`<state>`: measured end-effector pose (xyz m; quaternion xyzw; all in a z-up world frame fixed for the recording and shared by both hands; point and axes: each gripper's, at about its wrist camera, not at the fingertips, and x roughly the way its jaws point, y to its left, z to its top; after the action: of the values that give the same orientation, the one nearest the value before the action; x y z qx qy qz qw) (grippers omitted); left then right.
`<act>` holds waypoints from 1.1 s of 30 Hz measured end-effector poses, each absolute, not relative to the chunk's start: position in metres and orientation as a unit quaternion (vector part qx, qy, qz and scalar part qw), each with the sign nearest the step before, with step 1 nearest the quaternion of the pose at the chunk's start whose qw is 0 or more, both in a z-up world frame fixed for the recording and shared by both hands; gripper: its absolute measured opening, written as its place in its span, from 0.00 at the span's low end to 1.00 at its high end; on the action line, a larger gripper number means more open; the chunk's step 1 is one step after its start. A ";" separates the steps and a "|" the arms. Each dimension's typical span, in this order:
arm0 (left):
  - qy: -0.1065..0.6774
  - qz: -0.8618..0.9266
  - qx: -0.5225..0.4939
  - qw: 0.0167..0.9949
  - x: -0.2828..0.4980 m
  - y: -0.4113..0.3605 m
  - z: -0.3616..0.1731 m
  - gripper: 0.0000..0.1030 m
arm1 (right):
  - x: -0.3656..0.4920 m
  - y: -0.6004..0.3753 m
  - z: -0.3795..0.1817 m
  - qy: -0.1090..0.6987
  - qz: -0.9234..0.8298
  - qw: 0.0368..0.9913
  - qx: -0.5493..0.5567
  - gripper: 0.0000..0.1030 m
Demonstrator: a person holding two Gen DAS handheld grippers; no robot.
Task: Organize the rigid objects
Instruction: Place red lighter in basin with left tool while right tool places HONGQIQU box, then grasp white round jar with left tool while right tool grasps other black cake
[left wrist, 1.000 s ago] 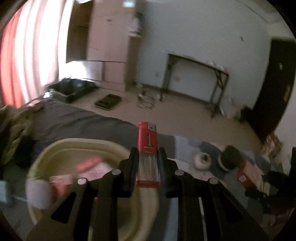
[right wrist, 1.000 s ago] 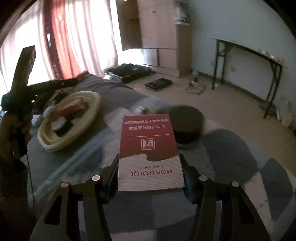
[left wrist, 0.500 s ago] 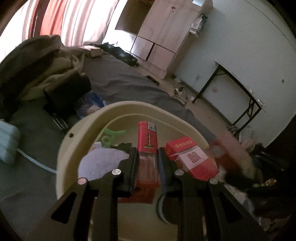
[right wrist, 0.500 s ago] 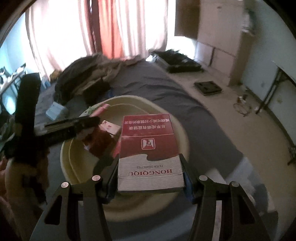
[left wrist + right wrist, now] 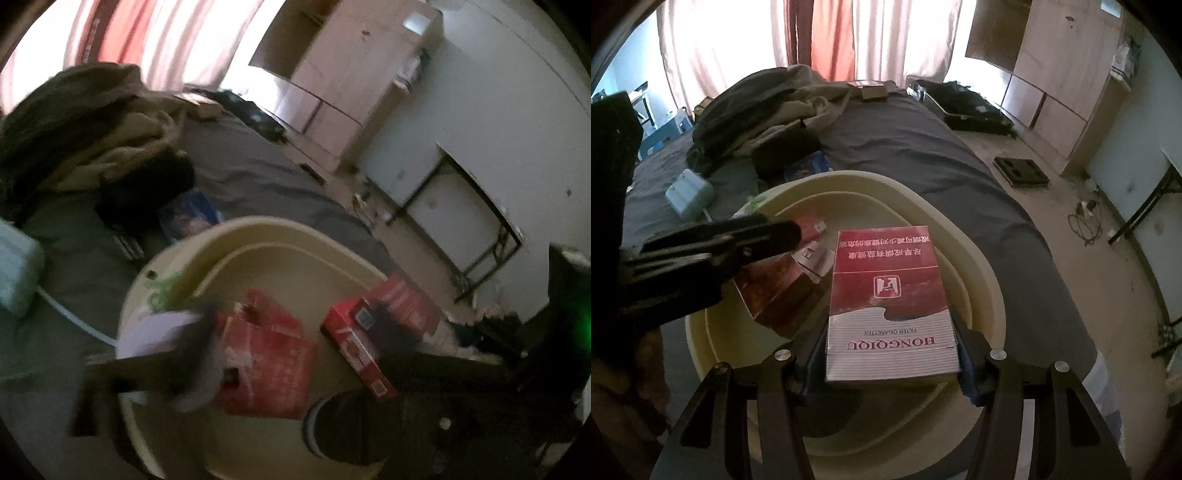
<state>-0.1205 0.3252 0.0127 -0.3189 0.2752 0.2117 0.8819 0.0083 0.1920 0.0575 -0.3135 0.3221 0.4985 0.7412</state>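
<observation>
I have both claws over the shallow cream plastic basin (image 5: 979, 266), a smooth round tub with a stepped inner rim, lying on the grey bed sheet (image 5: 923, 147). My right claw (image 5: 892, 354) has the flat red-and-white cardboard cigarette pack (image 5: 890, 299) between its black fingers above the basin's middle; its jaws are opening, though the pads look as if they are touching the pack's edges still. A second ago that pack hung over the patterned blanket, well apart from the basin. My left claw (image 5: 295, 354) is blurred, its jaws opening wide with nothing between them; half a second ago it pinched a slim red lighter, which I cannot pick out among the basin's contents now. Inside the basin lie a torn, crumpled red paper carton (image 5: 266, 354) at the centre, a glossy red rectangular box (image 5: 354, 347) right of it, and a green plastic clip (image 5: 162, 291) by the left rim. A dark round lid-like thing (image 5: 347, 424) sits at the basin's near edge. Rumpled dark clothing (image 5: 761, 107) is heaped beyond the basin.
</observation>
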 end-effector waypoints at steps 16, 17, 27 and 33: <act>0.304 0.058 -0.221 0.925 -0.054 0.231 0.049 1.00 | 0.032 -0.056 0.105 0.253 0.316 0.904 -0.135 1.00; 0.301 0.043 -0.218 0.927 -0.047 0.221 0.051 1.00 | 0.036 -0.081 0.102 0.252 0.282 0.918 -0.121 1.00; 0.329 -0.023 -0.146 0.933 0.042 0.101 0.018 1.00 | 0.069 -0.164 0.019 0.293 0.216 0.930 -0.047 1.00; 0.355 0.016 -0.113 0.928 0.054 0.097 -0.002 1.00 | 0.090 -0.134 0.001 0.298 0.241 0.918 -0.099 1.00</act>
<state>0.0544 0.0970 -0.0021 -0.1134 0.3553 0.0164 0.9277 0.0904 -0.1336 0.0008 -0.0989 0.2984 0.2414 0.9181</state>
